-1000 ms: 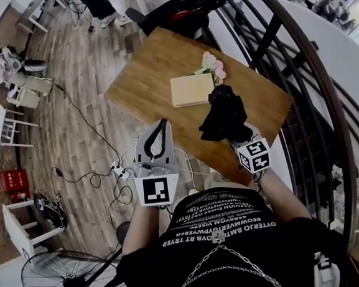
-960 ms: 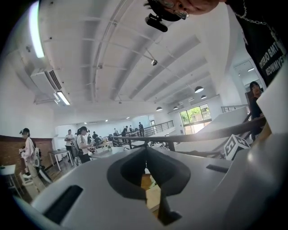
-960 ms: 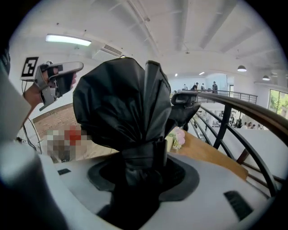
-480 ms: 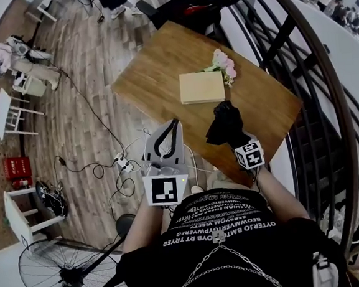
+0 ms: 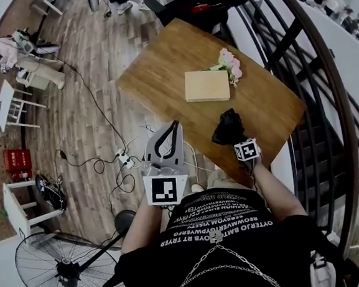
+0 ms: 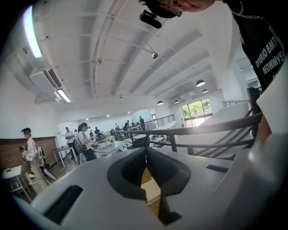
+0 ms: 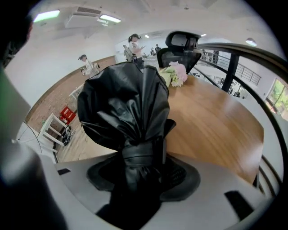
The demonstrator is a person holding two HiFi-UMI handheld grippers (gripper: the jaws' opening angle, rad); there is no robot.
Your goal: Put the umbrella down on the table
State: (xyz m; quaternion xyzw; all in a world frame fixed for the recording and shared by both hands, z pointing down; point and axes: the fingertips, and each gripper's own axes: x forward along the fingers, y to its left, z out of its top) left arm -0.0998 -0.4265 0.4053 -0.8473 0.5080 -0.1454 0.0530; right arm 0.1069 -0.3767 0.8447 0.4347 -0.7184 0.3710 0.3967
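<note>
A folded black umbrella (image 5: 228,128) hangs over the near edge of the wooden table (image 5: 161,72), held in my right gripper (image 5: 236,140). In the right gripper view the bundled fabric (image 7: 126,103) bulges out beyond the jaws, and my right gripper (image 7: 141,166) is shut on its strapped neck, pointing steeply down at the tabletop (image 7: 211,121). Whether the umbrella touches the wood I cannot tell. My left gripper (image 5: 175,125) is held off the table's near-left side over the floor. Its jaws meet at the tips with nothing between them, as the left gripper view also shows (image 6: 145,152).
A flat beige box (image 5: 207,85) and a bunch of pink flowers (image 5: 228,60) lie mid-table beyond the umbrella. A black chair (image 5: 198,4) stands at the far end. A dark railing (image 5: 309,53) runs along the right. Cables and a power strip (image 5: 121,160) lie on the floor, with a fan (image 5: 59,272) behind.
My right gripper has sunk toward the table with the umbrella in it and tipped further downward. The left gripper has stayed where it was.
</note>
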